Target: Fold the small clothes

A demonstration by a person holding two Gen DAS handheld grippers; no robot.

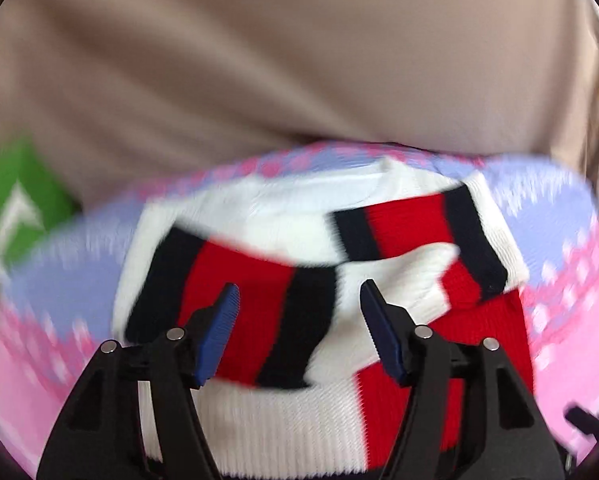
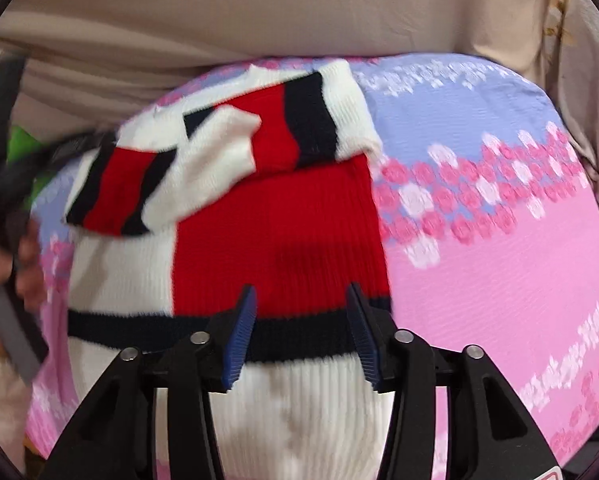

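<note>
Both claws hang with their blue-padded fingers apart and nothing pinched between them; the left claw hovers over the folded sleeves of a small knitted sweater, its fingers clear of the cloth as far as the blur lets one tell; the right claw sits over the sweater's lower part, where a dark band crosses the red and white panels, and its pads are spread either side of that band without pressing on it. The sweater is white, red and navy, ribbed; it lies on a pink and lilac flowered cushion, toward the cushion's left side in the right wrist view, with the two striped sleeves crossed over its chest; one sleeve's white cuff rests on top of the other sleeve. Behind the cushion's far edge hangs a beige cloth, creased and out of focus; a green patch with a white mark shows past the cushion's left edge. At the left rim of the right wrist view, a hand grips a dark handle, blurred.
</note>
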